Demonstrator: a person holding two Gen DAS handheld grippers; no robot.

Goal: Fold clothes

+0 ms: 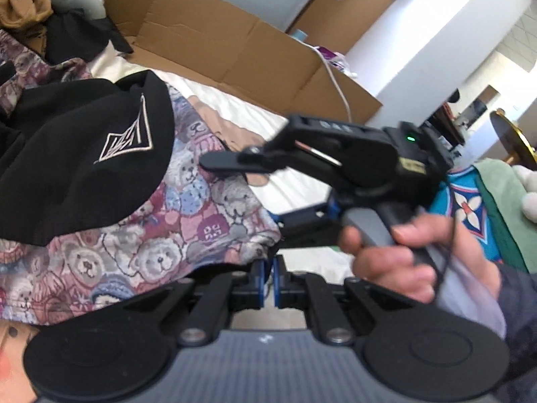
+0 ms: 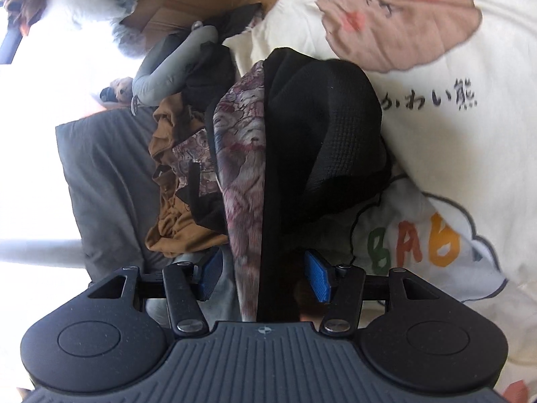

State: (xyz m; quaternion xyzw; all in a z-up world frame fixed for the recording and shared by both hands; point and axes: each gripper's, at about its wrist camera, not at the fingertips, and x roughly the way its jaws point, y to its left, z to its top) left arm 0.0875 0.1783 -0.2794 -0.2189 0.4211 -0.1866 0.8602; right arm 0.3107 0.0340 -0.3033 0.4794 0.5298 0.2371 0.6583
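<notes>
A bear-print garment [image 1: 151,235] lies spread on the bed with a black garment [image 1: 84,154], marked with a diamond logo, on top of it. My left gripper [image 1: 270,280] is shut at the bear-print garment's edge, pads nearly touching, with the cloth running into them. In the left wrist view a hand [image 1: 402,252] holds my right gripper [image 1: 285,228] at the same corner of the cloth. In the right wrist view, my right gripper [image 2: 263,277] stands open, its blue pads [image 2: 317,278] wide apart. The bear-print garment [image 2: 241,174] and black garment [image 2: 322,127] pass between them.
A flattened cardboard box [image 1: 235,40] lines the bed's far side, with a white cable [image 1: 339,84] over it. A pile with brown clothing [image 2: 174,208], a grey padded item [image 2: 167,70] and a grey cushion [image 2: 100,174] lies beyond. The white cartoon-printed sheet [image 2: 436,84] spreads to the right.
</notes>
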